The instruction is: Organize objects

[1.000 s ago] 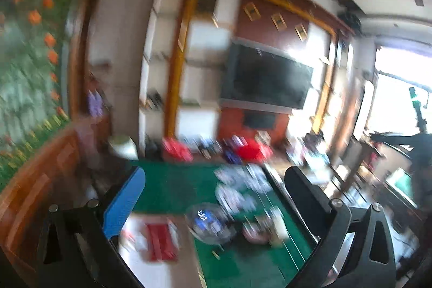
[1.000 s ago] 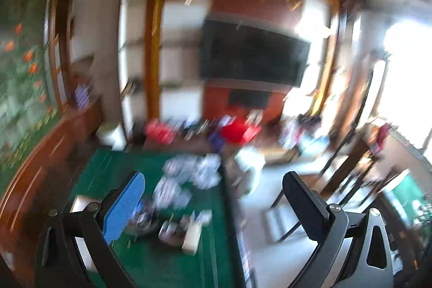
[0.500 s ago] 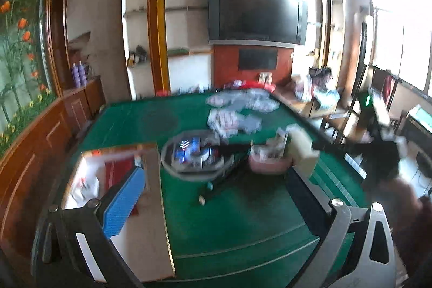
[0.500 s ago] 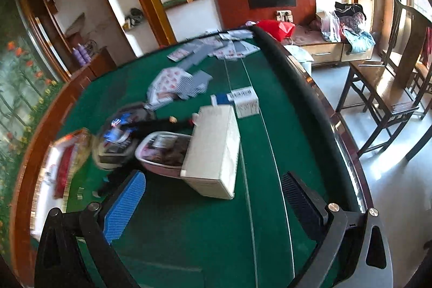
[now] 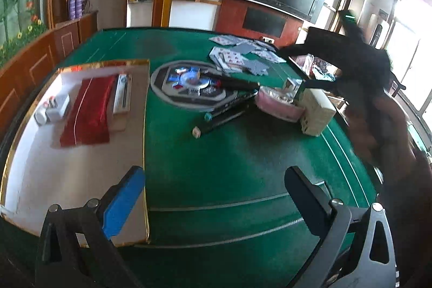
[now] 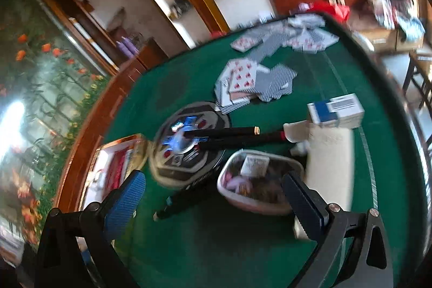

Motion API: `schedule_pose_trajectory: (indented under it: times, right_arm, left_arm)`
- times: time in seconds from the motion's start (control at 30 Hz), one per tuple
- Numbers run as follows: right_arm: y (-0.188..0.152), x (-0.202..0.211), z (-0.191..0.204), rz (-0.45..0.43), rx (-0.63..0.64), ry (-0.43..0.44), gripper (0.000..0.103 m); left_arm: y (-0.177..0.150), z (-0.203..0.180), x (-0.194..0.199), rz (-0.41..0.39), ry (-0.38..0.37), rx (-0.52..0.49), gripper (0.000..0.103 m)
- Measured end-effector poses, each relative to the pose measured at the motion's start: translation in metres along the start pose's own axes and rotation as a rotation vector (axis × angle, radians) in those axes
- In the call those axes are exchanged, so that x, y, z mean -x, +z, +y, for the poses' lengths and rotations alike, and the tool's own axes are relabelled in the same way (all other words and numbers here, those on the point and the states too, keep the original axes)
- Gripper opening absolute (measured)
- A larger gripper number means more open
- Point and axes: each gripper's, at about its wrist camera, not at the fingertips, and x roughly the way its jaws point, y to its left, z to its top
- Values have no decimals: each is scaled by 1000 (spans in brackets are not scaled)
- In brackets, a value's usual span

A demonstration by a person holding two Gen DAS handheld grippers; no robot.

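Green felt table [image 5: 229, 166] filled both views. One round grey-black tray [image 5: 193, 84] sat mid-table; two dark sticks [image 6: 232, 135] lay across it, long axes running left-right in right view. One pink basket [image 5: 278, 103] touched one cream box [image 5: 317, 109]. One blue-white box [image 6: 336, 111] behind. Playing cards [image 6: 256, 82] scattered beyond tray, uncountable. One gold-edged flat box [image 5: 78, 126] at left held red cloth [image 5: 87, 111]. Left gripper [image 5: 213, 196] jaws apart, empty; right gripper [image 6: 213, 196] jaws apart, empty, above basket.
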Motion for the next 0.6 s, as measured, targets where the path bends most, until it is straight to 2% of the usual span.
schedule_pose_trajectory:
  times: [0.07, 0.17, 0.23, 0.33, 0.4, 0.43, 0.5, 0.53, 0.6]
  right_arm:
    - [10, -22, -2, 36, -30, -20, 103]
    - [18, -42, 1, 46, 29, -166, 103]
    - [17, -48, 3, 58, 59, -204, 103]
    - [8, -48, 9, 98, 105, -167, 103]
    - [-3, -45, 18, 143, 148, -111, 103]
    - [-9, -45, 25, 176, 180, -75, 103]
    - [-25, -42, 38, 275, 229, 60, 103]
    - [-31, -35, 45, 294, 258, 104, 103]
    - [-33, -18, 54, 250, 281, 132, 102]
  left_arm:
    - [-5, 4, 0, 18, -6, 6, 103]
    - [-7, 10, 3, 19, 2, 4, 103]
    - [-7, 12, 4, 16, 1, -1, 103]
    - [-7, 14, 1, 20, -9, 6, 103]
    - [-6, 15, -2, 29, -26, 17, 103]
    - [-6, 15, -3, 33, -31, 22, 103]
    - [-6, 15, -5, 39, -38, 32, 103]
    - [-6, 16, -4, 38, -40, 36, 103]
    - [-6, 15, -3, 30, -34, 35, 103]
